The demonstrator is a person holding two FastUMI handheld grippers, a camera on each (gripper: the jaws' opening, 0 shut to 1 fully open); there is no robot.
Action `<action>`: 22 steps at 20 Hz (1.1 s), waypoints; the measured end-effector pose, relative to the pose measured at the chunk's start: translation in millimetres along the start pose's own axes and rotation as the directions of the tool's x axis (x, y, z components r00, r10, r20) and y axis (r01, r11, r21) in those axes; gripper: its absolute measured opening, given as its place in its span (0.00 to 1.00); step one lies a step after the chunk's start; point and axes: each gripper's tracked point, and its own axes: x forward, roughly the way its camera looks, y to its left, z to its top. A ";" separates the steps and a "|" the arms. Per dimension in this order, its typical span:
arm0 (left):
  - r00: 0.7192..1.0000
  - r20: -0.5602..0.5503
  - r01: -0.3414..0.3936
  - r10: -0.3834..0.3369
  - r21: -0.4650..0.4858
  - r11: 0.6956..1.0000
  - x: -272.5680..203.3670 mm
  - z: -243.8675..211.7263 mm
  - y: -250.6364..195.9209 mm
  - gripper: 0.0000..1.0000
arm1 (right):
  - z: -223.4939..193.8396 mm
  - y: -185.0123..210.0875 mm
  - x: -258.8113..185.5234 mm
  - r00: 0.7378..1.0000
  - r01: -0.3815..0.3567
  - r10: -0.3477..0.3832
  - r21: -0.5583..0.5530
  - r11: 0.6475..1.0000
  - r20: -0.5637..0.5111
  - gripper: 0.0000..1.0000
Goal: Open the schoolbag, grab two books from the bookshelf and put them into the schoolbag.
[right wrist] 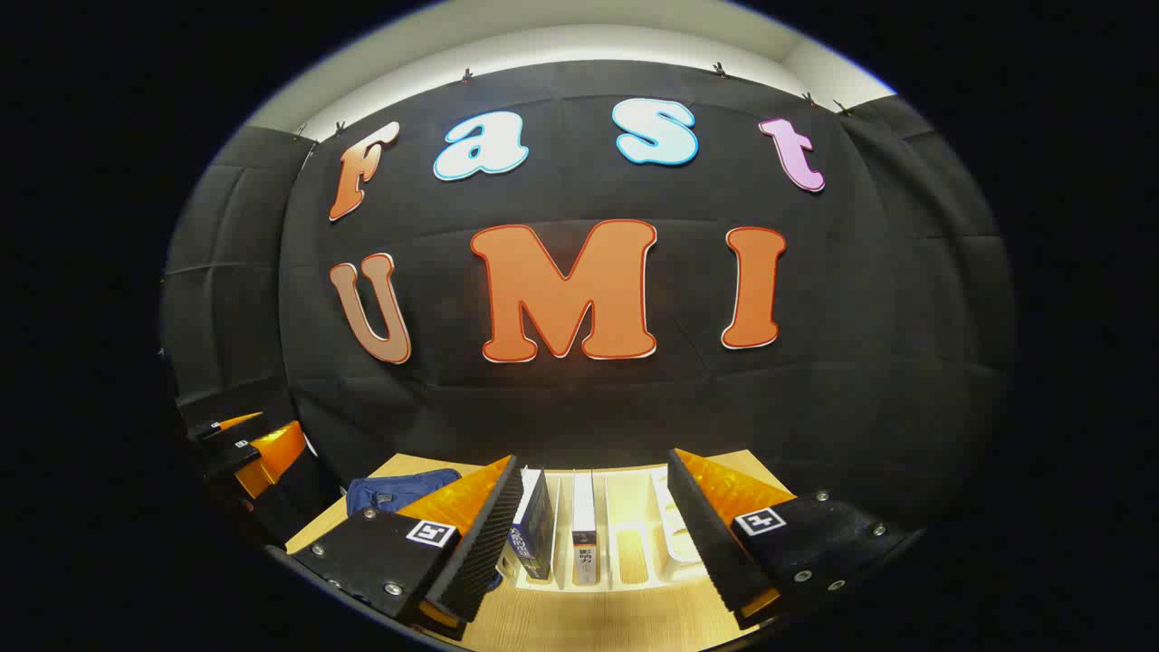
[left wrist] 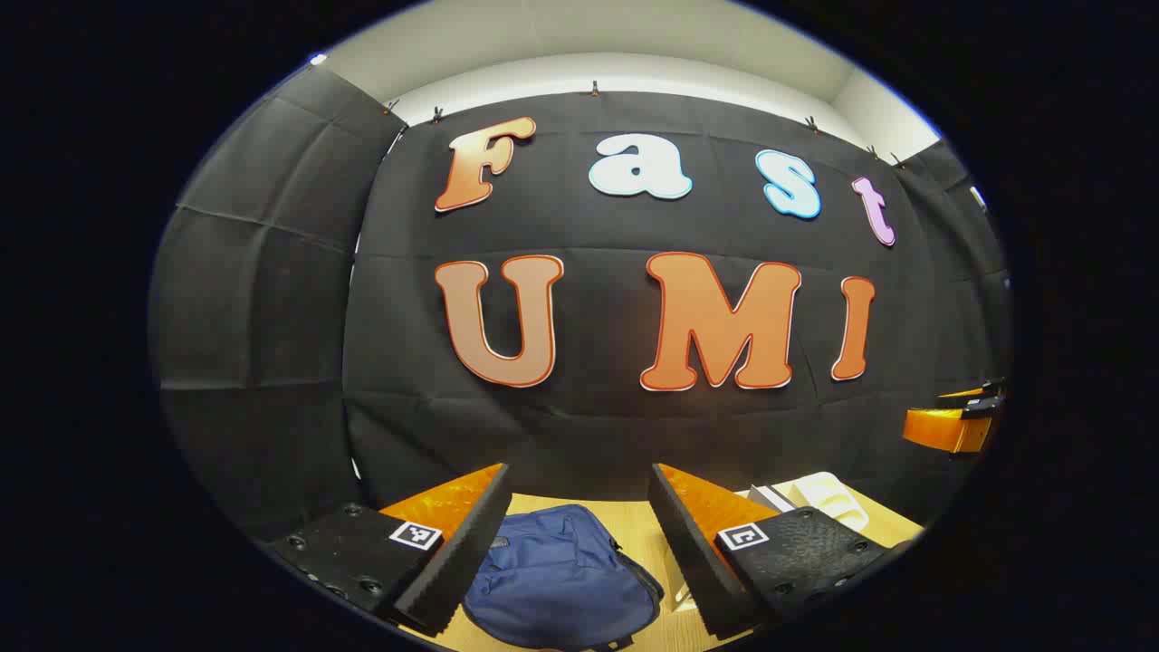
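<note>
Looking along the left gripper point(left wrist: 579, 543), we see its 2 fingers spread wide with nothing between the ribbed pads point(left wrist: 453, 557). Past them a blue schoolbag point(left wrist: 561, 584) lies flat on the pale wooden table point(left wrist: 634, 521). We can see a zip line running along its right edge, but we cannot tell from here whether the zip is undone. To the right of the bag we see a white bookshelf point(left wrist: 828, 496), partly hidden behind the right-hand finger. At the far right edge of this view we note the other gripper point(left wrist: 955, 421), orange and black, held well above the table.

In the right gripper view, the right gripper point(right wrist: 593, 543) is also spread wide and grips nothing. We see the bookshelf point(right wrist: 675, 534) directly ahead between its fingers, a slotted white rack standing on the table point(right wrist: 616, 616). 2 books stand upright in its left slots: a dark blue book point(right wrist: 536, 534) just beside the left-hand finger, and a white book point(right wrist: 584, 534) in the next slot to its right. The slots further right show bare dividers. We see a corner of the schoolbag point(right wrist: 398, 493) to the left of the rack, apart from it, and the left gripper point(right wrist: 244, 448) at the left edge, raised above the table.
</note>
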 end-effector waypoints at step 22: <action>0.998 -0.047 -0.031 0.032 0.023 0.999 15.8 -22.2 9.5 0.95 | -6.9 1.1 9.4 1.000 -0.005 0.005 -0.012 1.000 -0.020 0.96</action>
